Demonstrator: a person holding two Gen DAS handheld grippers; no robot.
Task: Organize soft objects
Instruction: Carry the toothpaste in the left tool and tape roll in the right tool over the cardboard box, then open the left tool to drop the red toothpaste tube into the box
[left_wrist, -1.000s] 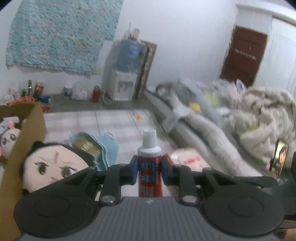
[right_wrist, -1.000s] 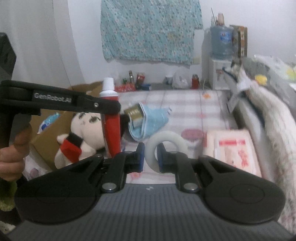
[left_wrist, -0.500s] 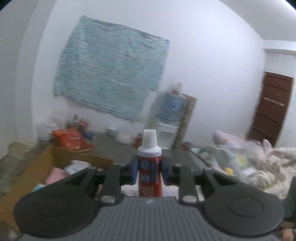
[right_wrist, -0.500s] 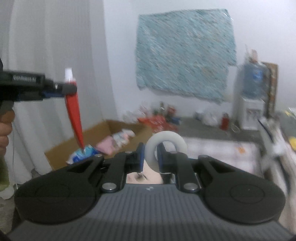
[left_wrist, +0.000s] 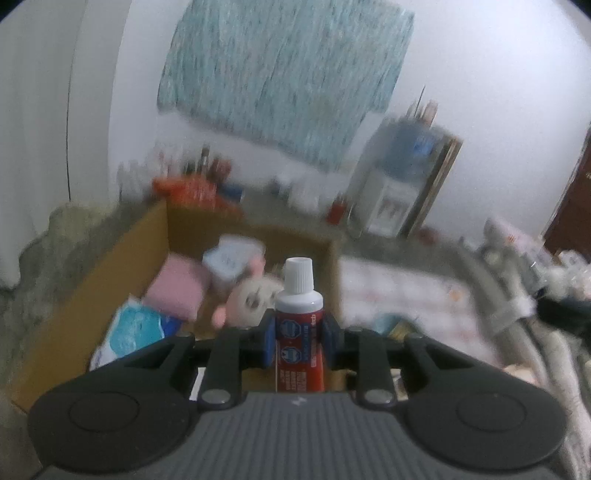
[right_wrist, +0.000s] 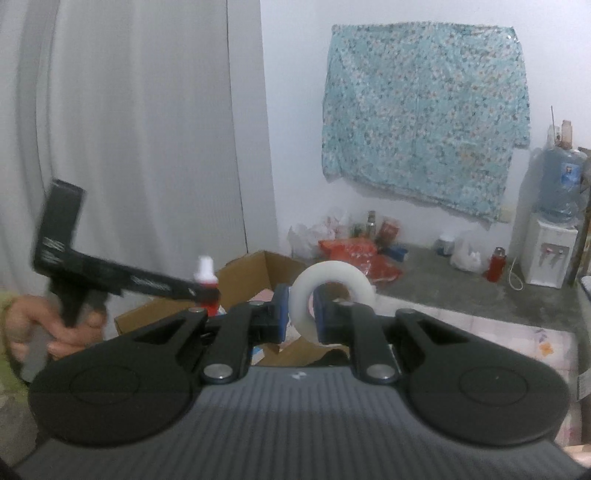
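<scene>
Plush toys (left_wrist: 251, 299) already fill my cardboard box (left_wrist: 147, 251); left gripper (left_wrist: 298, 341) grasping toothpaste tube (left_wrist: 299, 332), right gripper (right_wrist: 300, 319) grasping white ring (right_wrist: 332, 291), neither dropped in yet.

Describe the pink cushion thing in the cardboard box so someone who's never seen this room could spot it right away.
Find the open cardboard box on the floor below the blue patterned cloth on the wall. Inside, near its left wall, lies the pink cushion, between a blue and white packet and a round pale plush toy. It is the only plain, solid pink, blocky item there.
</scene>
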